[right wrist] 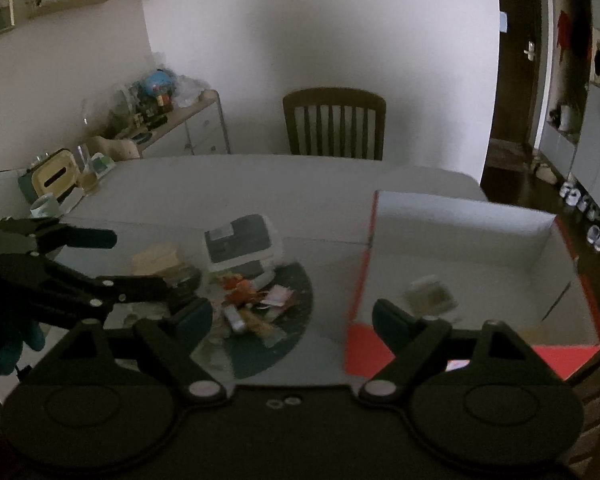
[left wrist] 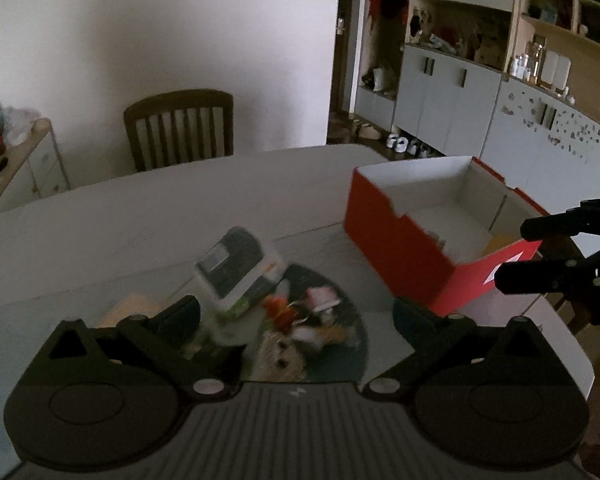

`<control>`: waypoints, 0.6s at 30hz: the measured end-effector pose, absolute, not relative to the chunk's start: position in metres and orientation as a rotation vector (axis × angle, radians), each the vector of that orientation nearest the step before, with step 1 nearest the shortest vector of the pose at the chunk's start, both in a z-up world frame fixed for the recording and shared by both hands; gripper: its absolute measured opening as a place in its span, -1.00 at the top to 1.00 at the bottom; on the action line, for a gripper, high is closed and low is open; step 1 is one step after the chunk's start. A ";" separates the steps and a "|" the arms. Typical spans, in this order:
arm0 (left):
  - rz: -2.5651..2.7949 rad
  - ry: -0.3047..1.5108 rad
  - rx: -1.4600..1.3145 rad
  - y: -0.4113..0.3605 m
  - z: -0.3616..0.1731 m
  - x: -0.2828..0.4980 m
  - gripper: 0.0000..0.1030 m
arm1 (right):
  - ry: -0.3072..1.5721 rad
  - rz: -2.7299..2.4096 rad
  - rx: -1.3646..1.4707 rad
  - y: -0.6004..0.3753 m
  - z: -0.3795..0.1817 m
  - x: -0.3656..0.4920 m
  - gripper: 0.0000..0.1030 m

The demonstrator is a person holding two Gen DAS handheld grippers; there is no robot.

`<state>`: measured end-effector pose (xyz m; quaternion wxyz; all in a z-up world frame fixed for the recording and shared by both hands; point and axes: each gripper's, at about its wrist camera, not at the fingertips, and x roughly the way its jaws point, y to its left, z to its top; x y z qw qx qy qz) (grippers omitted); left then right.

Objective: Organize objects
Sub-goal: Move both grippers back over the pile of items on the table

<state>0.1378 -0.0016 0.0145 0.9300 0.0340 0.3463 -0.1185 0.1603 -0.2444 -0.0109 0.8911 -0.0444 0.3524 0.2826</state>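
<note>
On table (left wrist: 180, 216), red box (left wrist: 396, 248), no legible writing

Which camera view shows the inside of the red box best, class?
The right wrist view: it looks down into the red box, showing its white floor and one small blurred item lying there. The left wrist view shows the same box from the side, mostly its red outer wall, with only part of the interior visible.

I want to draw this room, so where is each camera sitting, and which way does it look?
Left wrist: on the left gripper, looking down across the table; the right gripper pokes in.
Right wrist: on the right gripper, facing the red box; the left gripper pokes in.
Both show the chair, box, and the pile of small things.
</note>
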 end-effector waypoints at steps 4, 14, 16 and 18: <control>-0.218 0.761 0.093 0.027 -0.003 0.129 -1.00 | 0.748 0.550 -0.092 -0.223 -0.020 0.153 -0.70; -0.165 0.846 0.133 0.087 -0.050 0.111 -1.00 | 0.791 0.522 -0.158 -0.167 -0.057 0.139 -0.70; -0.177 0.853 0.133 0.093 -0.058 0.110 -1.00 | 0.810 0.517 -0.173 -0.155 -0.065 0.139 -0.70; -0.186 0.860 0.154 0.094 -0.066 0.110 -1.00 | 0.830 0.515 -0.172 -0.144 -0.073 0.140 -0.70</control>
